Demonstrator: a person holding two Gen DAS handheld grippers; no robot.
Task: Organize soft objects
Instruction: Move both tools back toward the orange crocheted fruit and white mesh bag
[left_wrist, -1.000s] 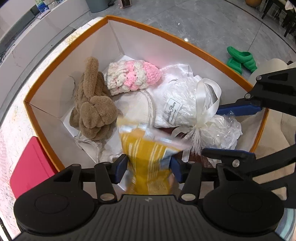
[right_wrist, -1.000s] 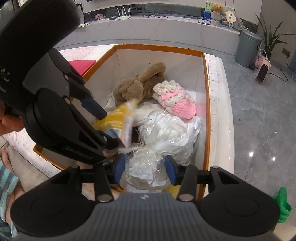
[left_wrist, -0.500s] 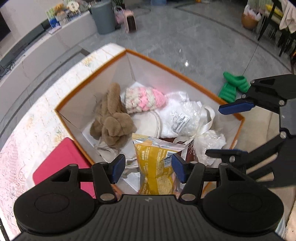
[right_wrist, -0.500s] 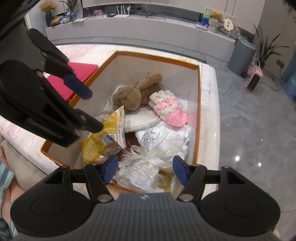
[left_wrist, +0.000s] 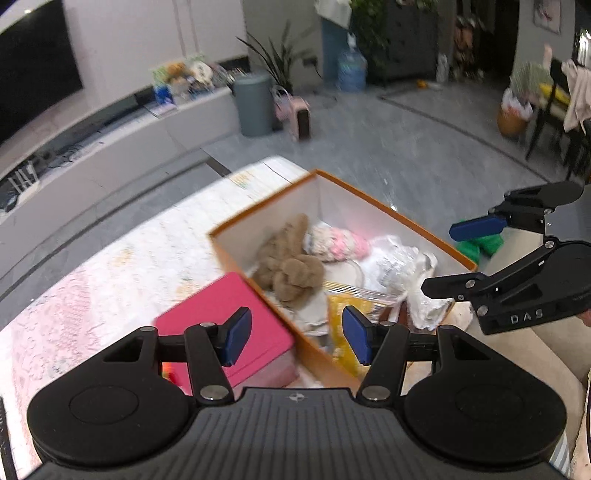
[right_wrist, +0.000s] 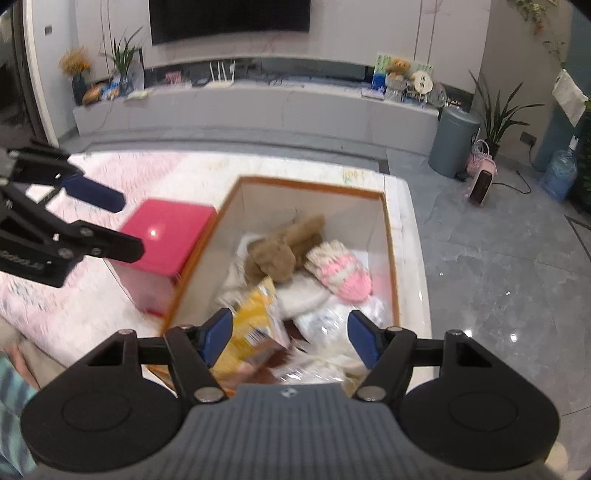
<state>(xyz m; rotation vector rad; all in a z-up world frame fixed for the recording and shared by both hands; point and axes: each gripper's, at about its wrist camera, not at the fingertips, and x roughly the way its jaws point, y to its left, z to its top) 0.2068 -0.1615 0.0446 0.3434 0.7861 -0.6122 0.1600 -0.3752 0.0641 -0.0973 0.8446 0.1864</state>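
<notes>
Above the orange box (right_wrist: 390, 258) at frame centre, the left gripper (left_wrist: 296, 340) and right gripper (right_wrist: 289, 339) have lifted away, the left released and empty, the right's jaws opening on nothing; yellow packet (right_wrist: 255, 325), plush toy (right_wrist: 282, 249) and knitted hat (right_wrist: 341, 271) now lie inside, suggesting sorting nears completion.

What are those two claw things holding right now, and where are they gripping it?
Nothing. The left gripper is open and empty; the right gripper's jaws are opening, empty, above the orange box.
</notes>
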